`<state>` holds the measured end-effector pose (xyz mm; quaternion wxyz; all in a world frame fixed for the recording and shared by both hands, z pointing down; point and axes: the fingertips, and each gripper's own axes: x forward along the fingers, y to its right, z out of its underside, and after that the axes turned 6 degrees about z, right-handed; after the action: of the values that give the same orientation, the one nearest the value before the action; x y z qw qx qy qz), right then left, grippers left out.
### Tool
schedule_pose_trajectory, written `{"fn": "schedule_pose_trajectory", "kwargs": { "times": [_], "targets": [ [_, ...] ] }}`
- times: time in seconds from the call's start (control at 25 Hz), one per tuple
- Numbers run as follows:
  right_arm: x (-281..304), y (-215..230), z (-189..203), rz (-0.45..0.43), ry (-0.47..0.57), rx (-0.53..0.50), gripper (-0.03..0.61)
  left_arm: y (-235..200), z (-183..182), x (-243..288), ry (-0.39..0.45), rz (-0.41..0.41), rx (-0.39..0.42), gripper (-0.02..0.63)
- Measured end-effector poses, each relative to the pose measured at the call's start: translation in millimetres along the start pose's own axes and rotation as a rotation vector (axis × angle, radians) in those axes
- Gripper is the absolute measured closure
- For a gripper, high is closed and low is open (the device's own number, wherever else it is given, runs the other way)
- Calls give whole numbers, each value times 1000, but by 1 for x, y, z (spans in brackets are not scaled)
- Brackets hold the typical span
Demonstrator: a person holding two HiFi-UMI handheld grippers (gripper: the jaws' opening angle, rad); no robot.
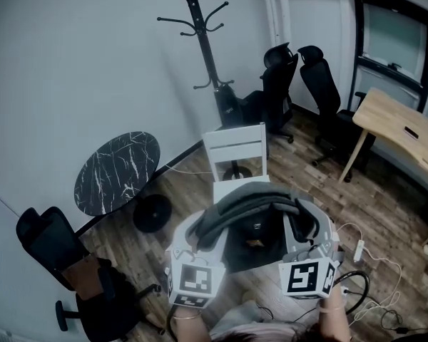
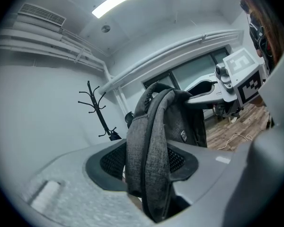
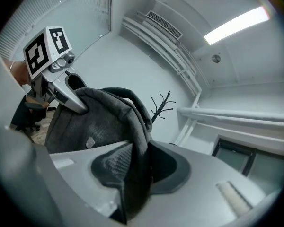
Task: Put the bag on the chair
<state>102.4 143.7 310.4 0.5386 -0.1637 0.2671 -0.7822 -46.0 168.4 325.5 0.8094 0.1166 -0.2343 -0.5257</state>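
Bag (image 1: 251, 228) is held up by its grey straps (image 2: 149, 141): one is clamped in the left hand-held gripper (image 2: 151, 174), the other in the right hand-held gripper (image 3: 132, 171). It hangs between them, just short of the white chair (image 1: 237, 148) ahead. Lifting is judged done; setting down and release are left.

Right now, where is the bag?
Head view: the bag is low at centre, its straps clamped in the left gripper and right gripper, just on the near side of the white chair.
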Motion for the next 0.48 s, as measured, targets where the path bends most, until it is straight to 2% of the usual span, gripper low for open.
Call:
{"fn": "schedule_pose_trajectory", "kwargs": {
  "times": [0.48],
  "targets": [
    [71, -15, -17, 31, -7, -13, 477, -65, 13, 37, 23, 24, 2, 413]
  ]
}}
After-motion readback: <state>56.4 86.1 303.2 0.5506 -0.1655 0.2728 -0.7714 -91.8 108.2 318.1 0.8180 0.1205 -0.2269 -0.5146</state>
